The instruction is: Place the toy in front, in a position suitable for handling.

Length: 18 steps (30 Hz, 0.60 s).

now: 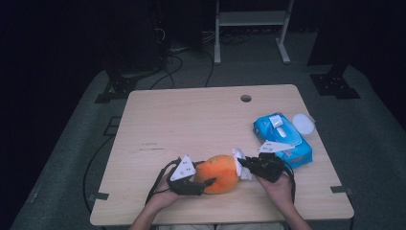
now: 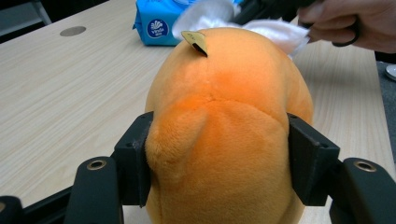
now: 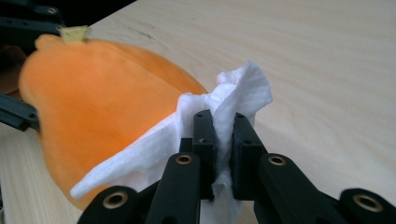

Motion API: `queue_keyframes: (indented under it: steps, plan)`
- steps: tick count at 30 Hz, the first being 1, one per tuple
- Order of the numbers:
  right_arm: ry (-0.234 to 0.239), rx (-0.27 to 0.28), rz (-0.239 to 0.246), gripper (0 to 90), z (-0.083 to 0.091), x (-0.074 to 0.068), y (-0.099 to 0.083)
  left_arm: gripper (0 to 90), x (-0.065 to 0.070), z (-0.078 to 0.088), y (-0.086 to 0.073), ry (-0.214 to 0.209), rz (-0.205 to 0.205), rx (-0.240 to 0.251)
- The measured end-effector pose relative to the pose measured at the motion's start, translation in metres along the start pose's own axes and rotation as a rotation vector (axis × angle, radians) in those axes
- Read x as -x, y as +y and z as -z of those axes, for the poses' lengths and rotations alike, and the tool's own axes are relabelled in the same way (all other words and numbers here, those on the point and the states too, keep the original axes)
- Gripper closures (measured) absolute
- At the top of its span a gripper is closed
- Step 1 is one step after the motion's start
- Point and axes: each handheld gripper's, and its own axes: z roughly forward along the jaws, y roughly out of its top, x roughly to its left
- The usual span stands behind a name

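Observation:
An orange plush toy [image 1: 219,173] lies near the table's front edge. My left gripper [image 1: 200,184] is shut on it: in the left gripper view both black pads press into the sides of the plush toy [image 2: 224,130]. My right gripper [image 1: 245,165] is shut on a white wipe [image 1: 240,159] and holds it against the toy's right side. In the right gripper view the wipe [image 3: 229,100] is pinched between the pads of the right gripper [image 3: 224,140], and it drapes onto the plush toy [image 3: 102,88].
A blue pack of wipes [image 1: 283,139] lies to the right, just behind the right hand, with a white round lid [image 1: 303,123] beside it. A cable hole [image 1: 245,98] sits near the table's far edge. The wooden table [image 1: 191,120] is bare across its middle and left.

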Motion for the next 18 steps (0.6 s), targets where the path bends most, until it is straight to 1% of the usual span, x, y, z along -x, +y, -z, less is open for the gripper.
queue_keyframes:
  steps: [2,4,6,7,8,9,11,12,14,16,18]
  plan:
    - [0.009,-0.003,-0.018,82.1,-0.001,0.001,-0.001,34.6,0.0,0.0,-0.001,-0.001,-0.001,0.0]
    - [0.009,0.02,-0.006,82.0,0.002,-0.003,0.003,34.4,-0.001,0.001,-0.002,-0.003,0.001,0.003]
    - [0.027,0.05,0.005,82.0,0.005,-0.008,0.007,34.3,0.0,0.0,-0.002,-0.003,0.002,0.008]
    - [0.029,0.057,0.018,82.0,0.006,-0.011,0.009,34.2,0.001,0.0,-0.002,-0.001,-0.001,0.006]
    - [0.023,0.055,0.027,82.0,0.005,-0.012,0.01,34.2,0.001,0.0,-0.001,-0.001,-0.005,0.004]
    - [0.022,0.054,0.027,81.9,0.005,-0.011,0.009,34.2,0.002,0.0,-0.001,0.0,-0.01,0.005]
    - [0.035,0.046,-0.008,81.9,0.003,-0.006,0.005,34.2,0.003,-0.001,0.0,0.001,-0.02,0.005]
    - [0.031,0.036,-0.025,81.9,0.001,-0.003,0.003,34.1,0.004,-0.001,0.0,0.001,-0.022,0.008]
    - [0.04,0.035,-0.046,81.9,0.001,0.001,0.002,34.1,0.005,-0.002,0.001,0.005,-0.03,0.008]
    - [0.035,0.046,-0.029,81.9,0.003,-0.003,0.006,34.3,0.006,-0.002,0.001,0.007,-0.034,0.011]
    - [0.055,0.073,-0.019,81.9,0.006,-0.009,0.01,34.4,0.008,-0.003,0.002,0.007,-0.04,0.016]
